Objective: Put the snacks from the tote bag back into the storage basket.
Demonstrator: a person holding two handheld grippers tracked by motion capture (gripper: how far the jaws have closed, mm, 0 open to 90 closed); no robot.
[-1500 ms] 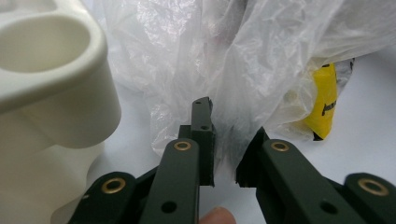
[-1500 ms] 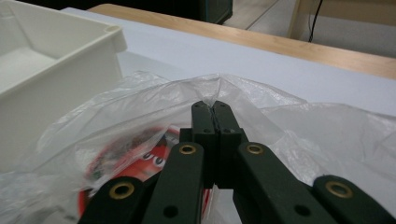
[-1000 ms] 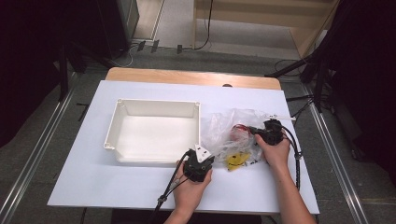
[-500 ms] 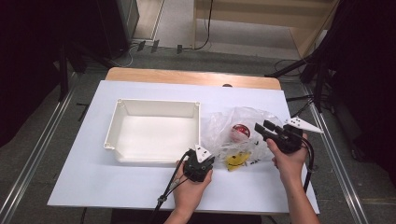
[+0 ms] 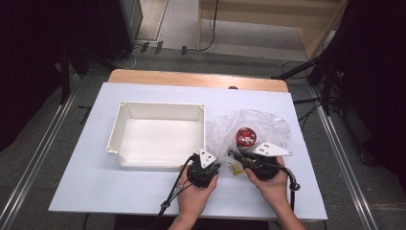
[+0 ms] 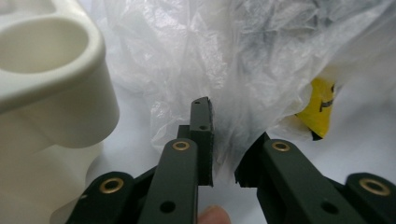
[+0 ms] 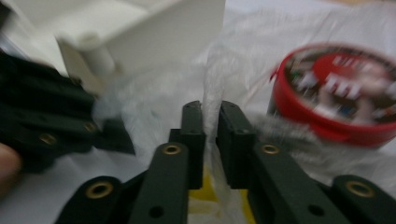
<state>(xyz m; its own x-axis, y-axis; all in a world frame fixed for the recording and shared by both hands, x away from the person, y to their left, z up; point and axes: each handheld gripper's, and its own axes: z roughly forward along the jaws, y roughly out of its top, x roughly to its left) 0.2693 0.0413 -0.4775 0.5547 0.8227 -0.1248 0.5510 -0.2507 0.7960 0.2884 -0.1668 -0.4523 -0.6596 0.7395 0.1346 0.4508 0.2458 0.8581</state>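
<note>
A crumpled clear plastic bag [image 5: 270, 123] lies on the white table right of the tray. Inside it I see a red round tin [image 5: 245, 136] with a printed lid and a yellow packet [image 5: 235, 167]. My left gripper [image 5: 217, 161] sits at the bag's near left edge; in the left gripper view its jaws [image 6: 229, 135] pinch bunched bag film [image 6: 187, 56], with the yellow packet [image 6: 322, 109] to the right. My right gripper [image 5: 234, 156] points left, close beside it. Its narrow jaws [image 7: 211, 109] are shut on a fold of the bag, the tin [image 7: 336, 93] just beyond.
An empty white rectangular tray [image 5: 160, 104] stands left of the bag, and its corner [image 6: 56, 93] is close to my left jaws. The white table top [image 5: 95, 182] has free room at the front left. A wooden edge [image 5: 196, 79] runs along the back.
My right gripper has swung from the bag's right side down and left to its near edge beside the left gripper, and now clamps bag film. The left gripper has stayed put.
</note>
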